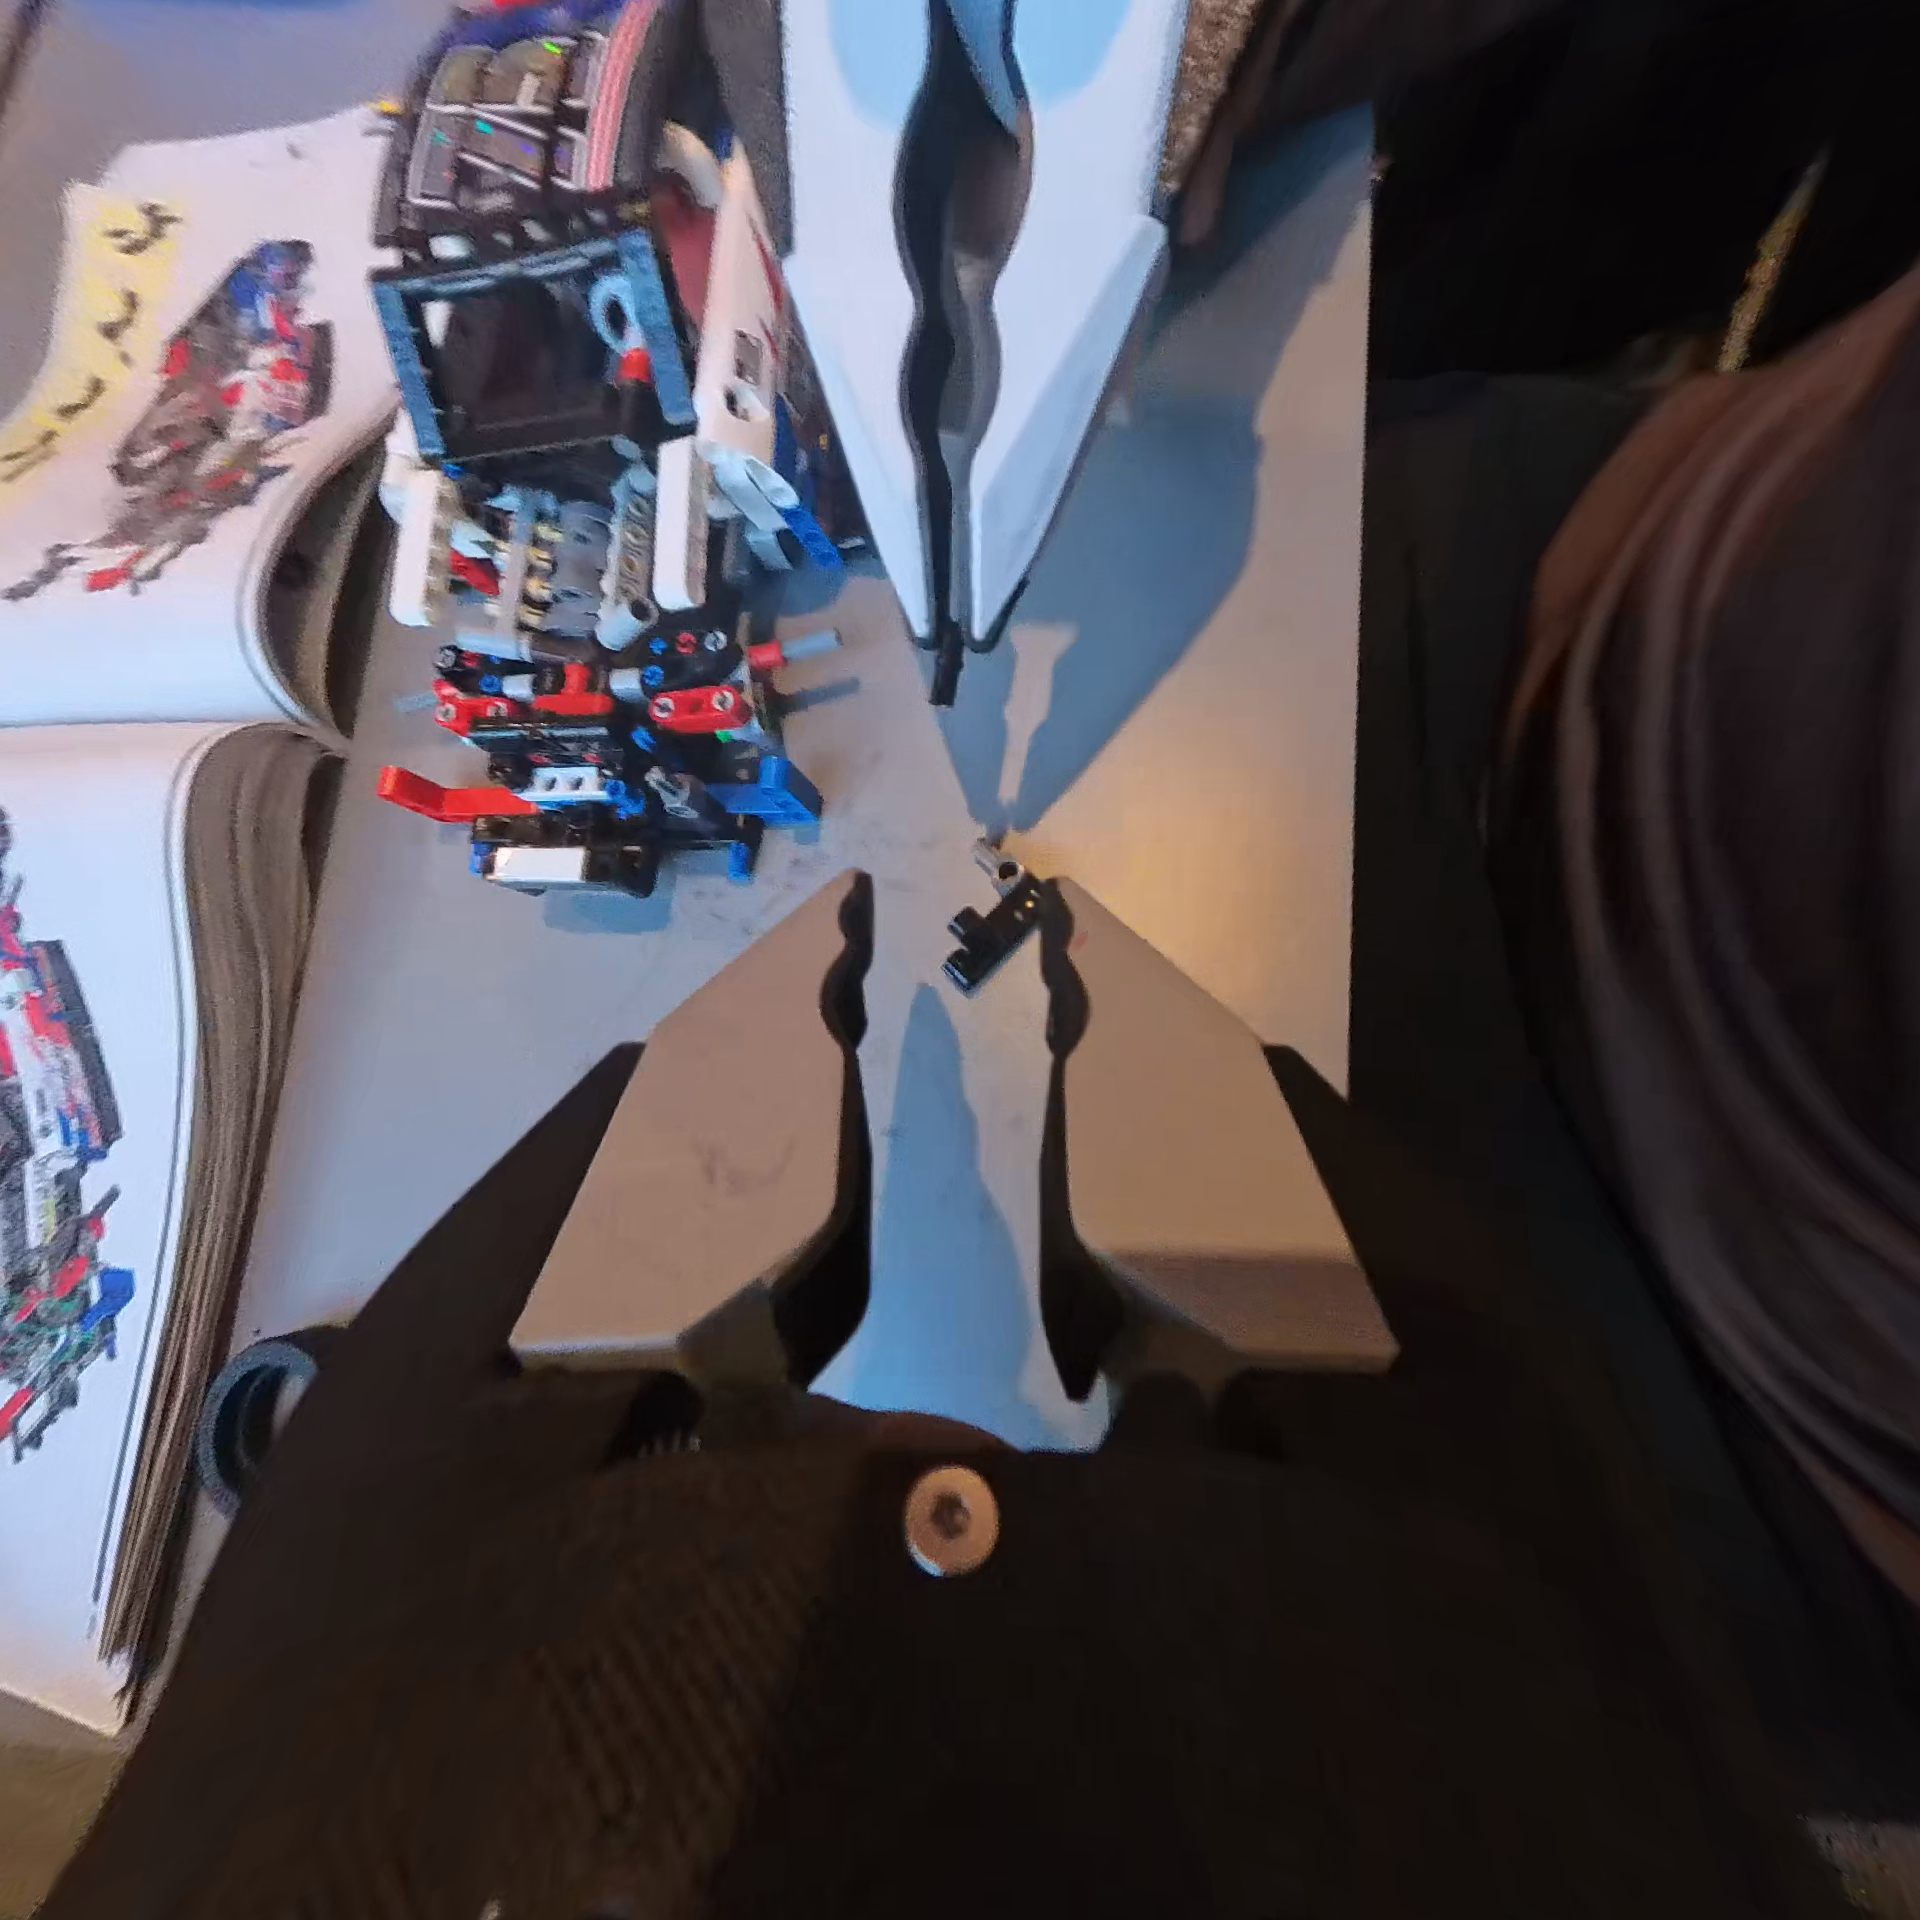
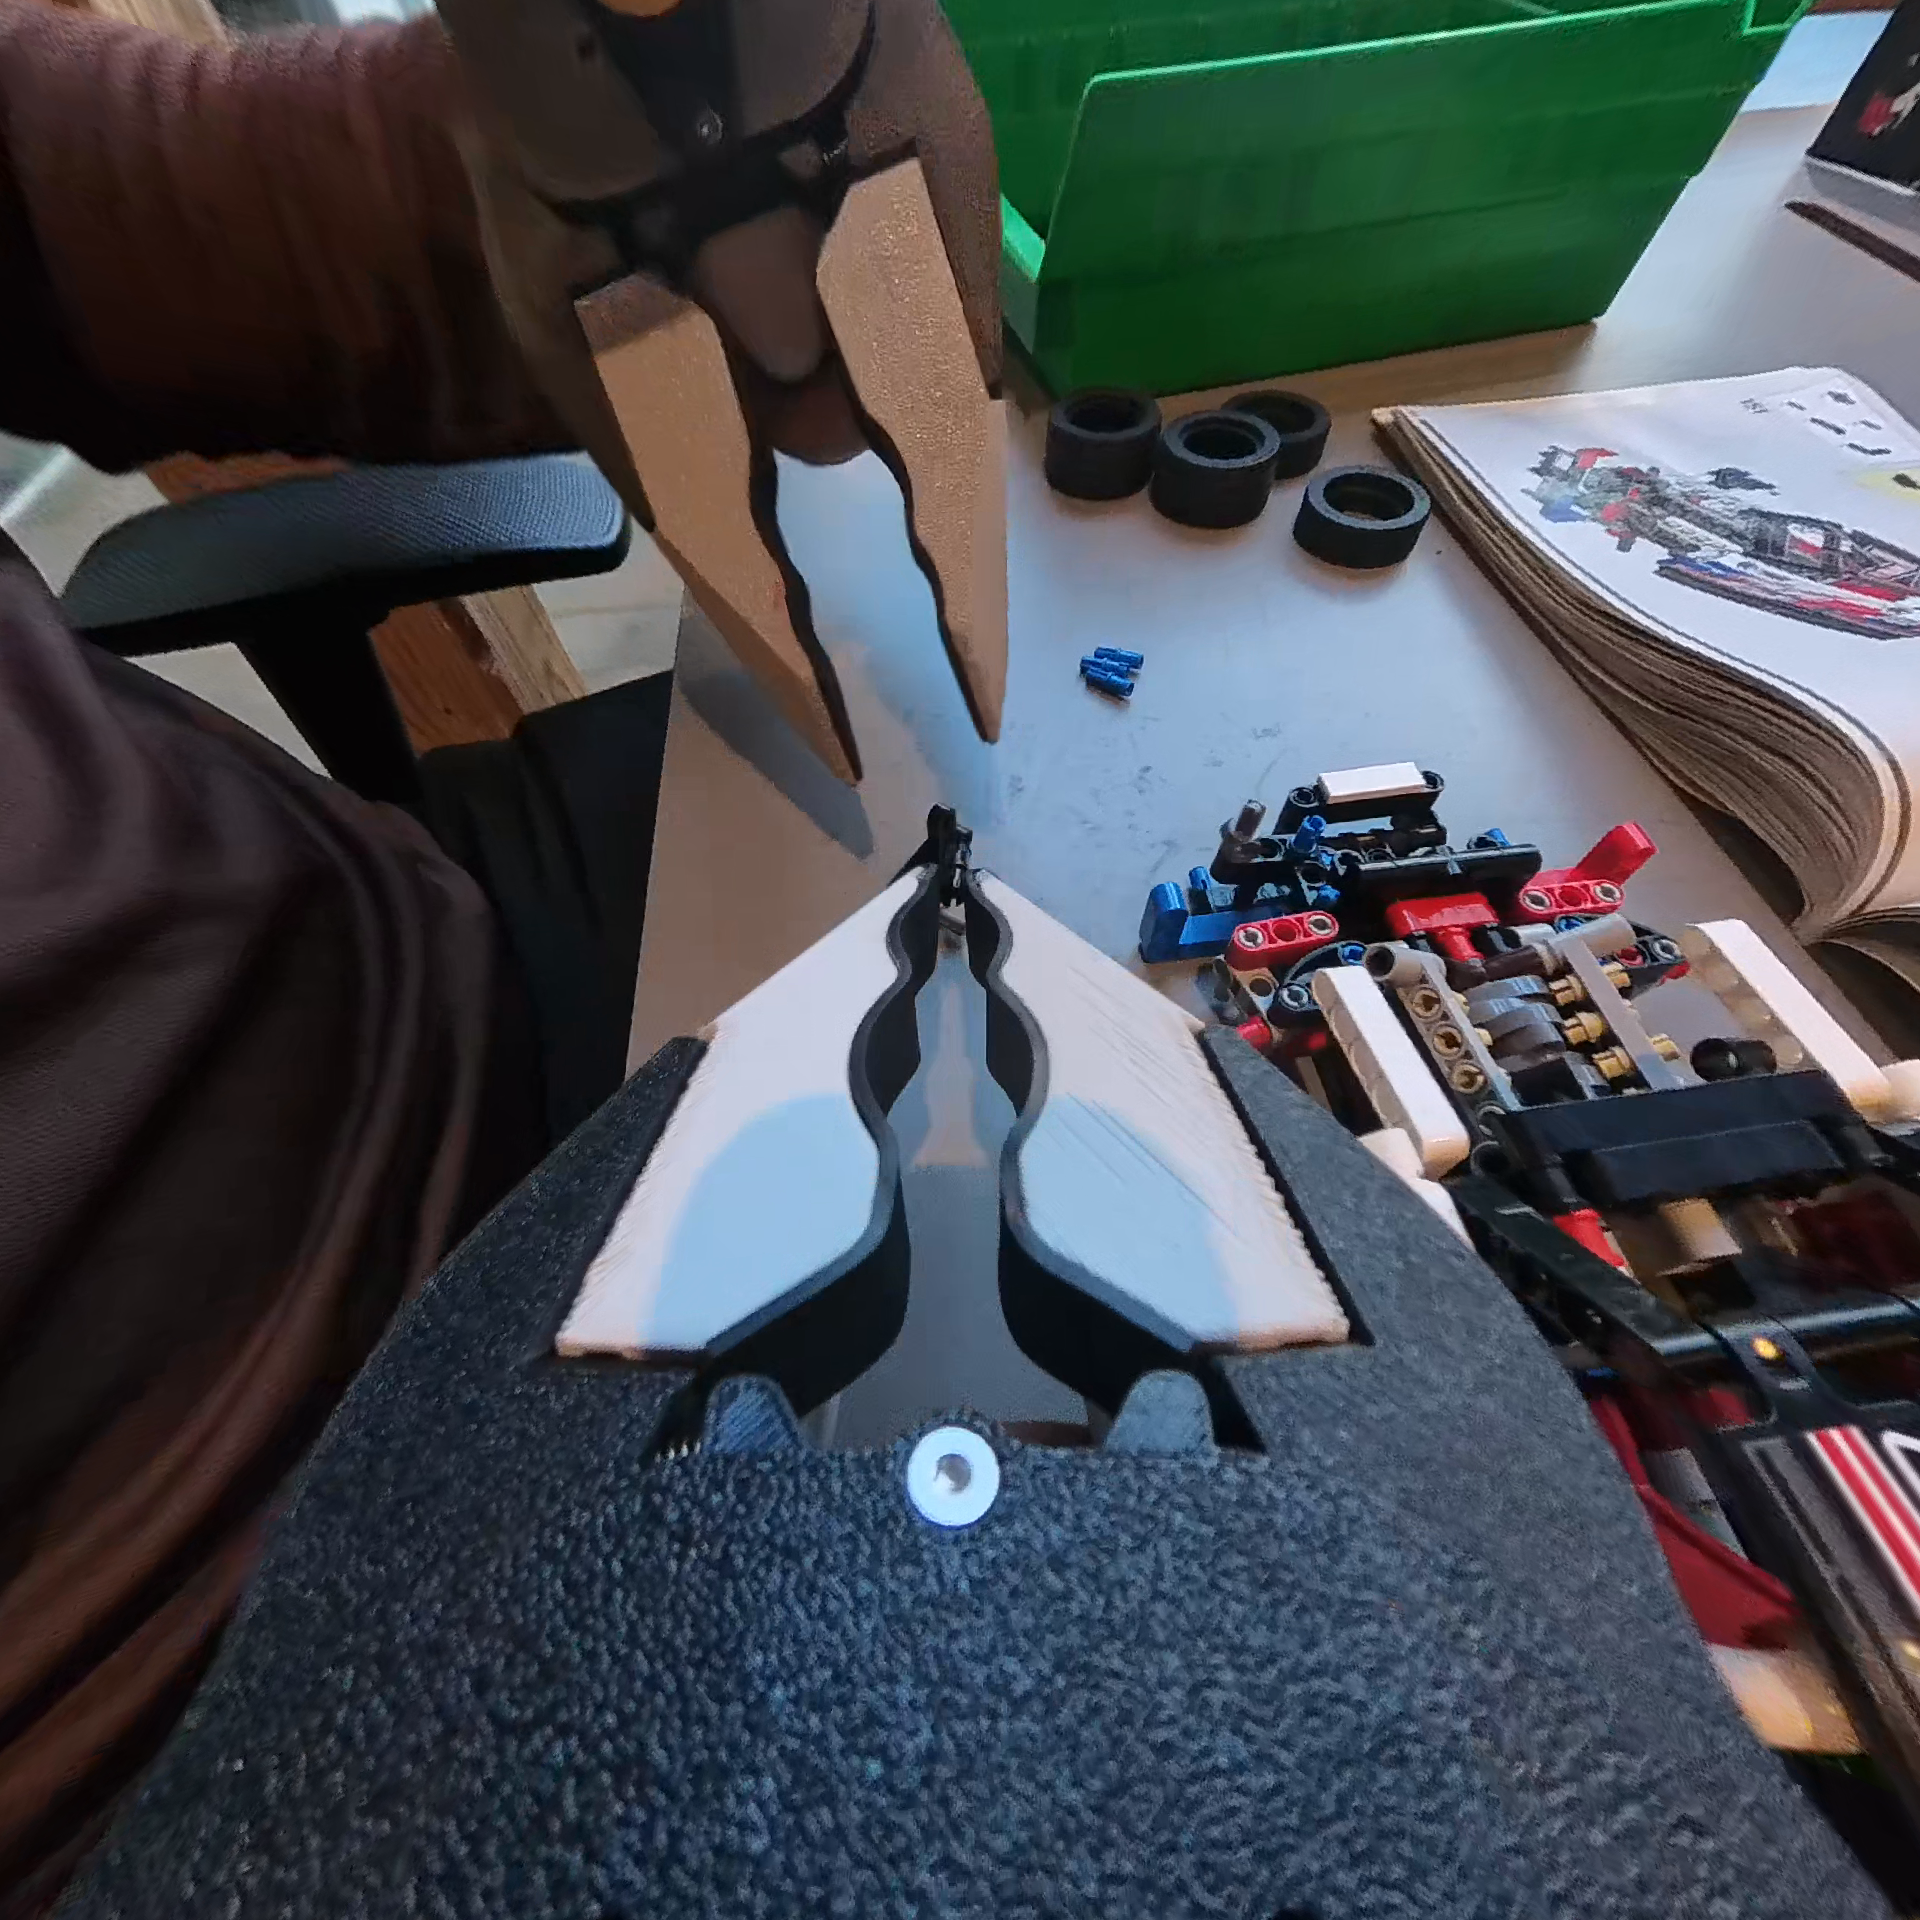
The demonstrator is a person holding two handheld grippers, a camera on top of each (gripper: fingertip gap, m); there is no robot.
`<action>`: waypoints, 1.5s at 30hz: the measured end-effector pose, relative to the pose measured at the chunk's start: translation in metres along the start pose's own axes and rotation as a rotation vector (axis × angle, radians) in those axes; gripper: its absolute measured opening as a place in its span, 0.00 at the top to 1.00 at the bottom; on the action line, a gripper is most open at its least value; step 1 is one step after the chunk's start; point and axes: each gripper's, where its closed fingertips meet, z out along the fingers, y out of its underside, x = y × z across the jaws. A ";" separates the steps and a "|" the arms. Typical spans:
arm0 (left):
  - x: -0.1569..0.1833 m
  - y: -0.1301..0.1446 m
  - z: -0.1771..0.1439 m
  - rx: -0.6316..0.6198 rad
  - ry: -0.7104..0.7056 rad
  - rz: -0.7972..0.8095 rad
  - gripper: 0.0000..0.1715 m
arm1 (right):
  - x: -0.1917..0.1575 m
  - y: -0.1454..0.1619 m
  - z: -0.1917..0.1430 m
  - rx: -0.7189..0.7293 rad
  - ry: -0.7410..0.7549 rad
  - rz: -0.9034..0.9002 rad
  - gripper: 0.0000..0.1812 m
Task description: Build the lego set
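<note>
Right then, from where I stand:
Left gripper [image 1: 956, 894]: fingers spread apart with nothing between them, tips low over the white table [image 1: 1195, 644].
Small black piece [image 1: 992, 930]: lying on the table just by the left gripper's right fingertip, a grey pin at its end.
Right gripper [image 2: 948, 878]: pinched tight on a thin black part [image 2: 948, 836] sticking out past its tips.
Lego car [image 2: 1455, 997]: half built, beside both grippers.
Instruction book [image 2: 1683, 582]: open behind the car.
Tyres [image 2: 1216, 457]: four, near the green bin [image 2: 1351, 187].
Blue pins [image 2: 1110, 667]: loose, between tyres and car.
</note>
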 end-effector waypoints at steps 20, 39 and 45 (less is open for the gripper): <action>-0.008 0.027 0.036 -0.213 -0.032 -0.258 0.97 | -0.003 0.009 0.000 -0.053 0.011 -0.022 0.98; 0.002 0.024 0.020 0.156 0.295 -1.186 0.91 | 0.001 0.010 0.006 -0.073 0.082 -0.045 0.98; -0.027 0.049 -0.003 0.102 -0.045 -1.008 0.79 | -0.002 0.015 0.008 -0.104 0.082 -0.063 0.98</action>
